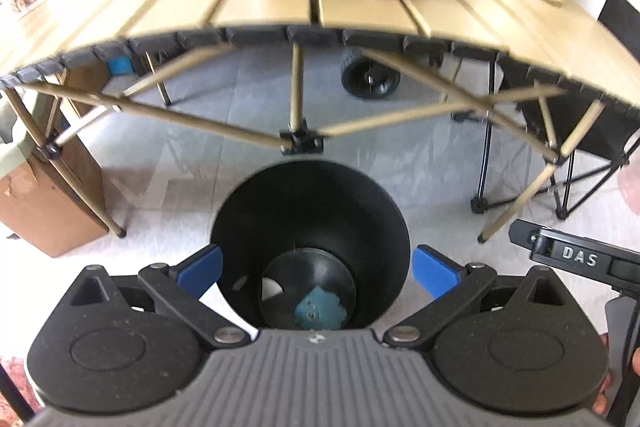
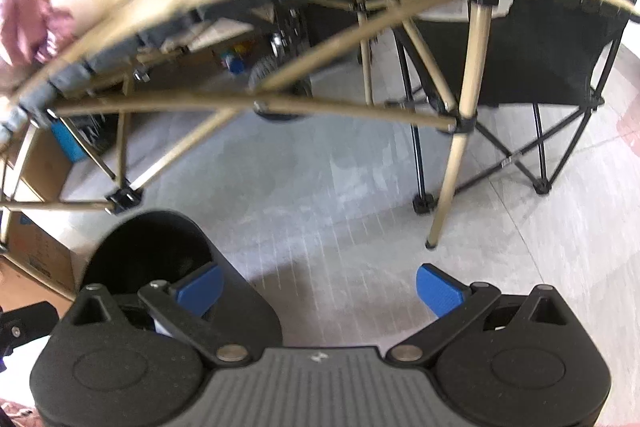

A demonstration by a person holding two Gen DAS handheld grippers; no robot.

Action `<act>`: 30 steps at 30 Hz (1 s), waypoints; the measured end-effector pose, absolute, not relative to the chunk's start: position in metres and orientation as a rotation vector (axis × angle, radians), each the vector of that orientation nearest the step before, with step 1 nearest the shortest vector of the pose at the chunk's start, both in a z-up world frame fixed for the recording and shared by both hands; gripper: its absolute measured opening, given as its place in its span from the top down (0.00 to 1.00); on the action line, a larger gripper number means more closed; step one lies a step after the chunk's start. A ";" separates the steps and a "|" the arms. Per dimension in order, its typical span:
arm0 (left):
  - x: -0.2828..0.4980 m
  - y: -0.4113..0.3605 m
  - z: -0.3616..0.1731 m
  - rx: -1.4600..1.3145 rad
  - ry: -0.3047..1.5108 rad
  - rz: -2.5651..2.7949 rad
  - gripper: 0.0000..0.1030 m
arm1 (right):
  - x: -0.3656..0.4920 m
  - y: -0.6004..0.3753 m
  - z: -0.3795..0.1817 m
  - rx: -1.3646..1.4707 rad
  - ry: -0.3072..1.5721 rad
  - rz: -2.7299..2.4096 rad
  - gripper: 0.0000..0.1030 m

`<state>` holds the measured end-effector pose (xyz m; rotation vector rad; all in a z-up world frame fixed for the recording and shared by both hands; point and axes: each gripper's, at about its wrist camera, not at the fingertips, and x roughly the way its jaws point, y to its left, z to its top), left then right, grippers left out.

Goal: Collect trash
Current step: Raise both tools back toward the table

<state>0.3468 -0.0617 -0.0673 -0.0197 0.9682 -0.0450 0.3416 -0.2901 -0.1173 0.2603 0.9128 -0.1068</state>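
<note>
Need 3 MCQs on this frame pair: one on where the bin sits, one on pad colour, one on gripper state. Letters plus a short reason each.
1. Where does the black bin stand?
A. on the slatted table
B. on the floor in front of the table
C. on the folding chair

2. What colour are the pads of the left gripper?
A. blue
B. red
C. green

3. In what state is the right gripper?
A. shut on a wrapper
B. shut and empty
C. open and empty

Answers:
1 B: the bin rests on the grey floor, below the edge of the slatted table.
2 A: both pads are blue.
3 C: its jaws stand wide apart, with only floor between them.
</note>
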 end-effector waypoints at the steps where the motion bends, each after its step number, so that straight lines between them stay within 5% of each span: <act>1: 0.344 -0.060 -0.063 -0.021 0.944 -0.041 0.00 | 0.338 -0.290 -0.111 0.263 0.892 -0.101 0.00; 14: 0.319 -0.035 -0.001 -0.044 0.618 0.012 0.00 | 0.309 -0.275 -0.023 0.226 0.545 0.049 0.00; 30: 0.372 -0.015 0.050 -0.050 0.457 0.039 0.00 | 0.376 -0.234 0.030 0.079 0.360 0.128 0.00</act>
